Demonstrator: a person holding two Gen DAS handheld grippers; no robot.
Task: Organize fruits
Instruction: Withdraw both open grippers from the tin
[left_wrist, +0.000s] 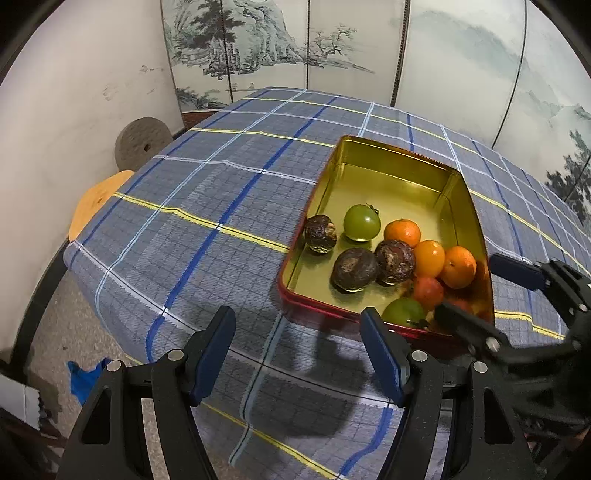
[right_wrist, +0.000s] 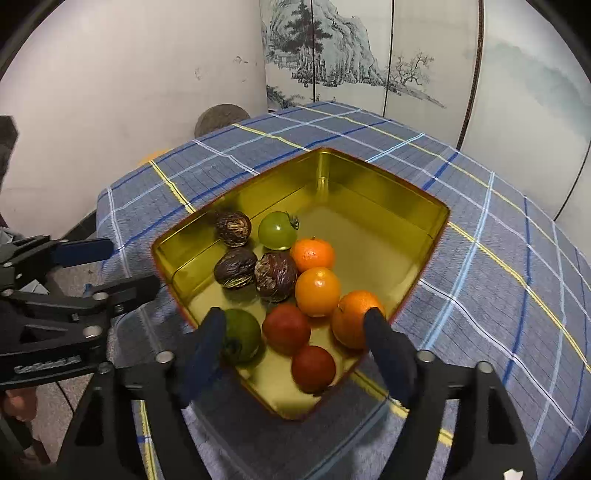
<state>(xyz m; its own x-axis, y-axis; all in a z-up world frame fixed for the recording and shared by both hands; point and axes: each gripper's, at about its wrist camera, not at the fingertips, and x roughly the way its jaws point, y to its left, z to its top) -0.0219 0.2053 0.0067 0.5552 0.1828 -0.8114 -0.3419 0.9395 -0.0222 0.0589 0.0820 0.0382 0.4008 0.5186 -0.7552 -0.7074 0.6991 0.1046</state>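
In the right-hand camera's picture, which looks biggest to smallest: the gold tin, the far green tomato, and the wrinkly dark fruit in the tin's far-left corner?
1. Gold tin, by far.
2. Far green tomato.
3. Dark wrinkled fruit.
The last two look close, the tomato only slightly larger.

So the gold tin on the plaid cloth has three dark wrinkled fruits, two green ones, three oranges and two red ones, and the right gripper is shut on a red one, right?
Not quite. The counts in the gold tin hold, but the right gripper is open, holding nothing: its jaws stand wide apart over the tin's near end, with the red fruits lying free between them. The right wrist view shows this.
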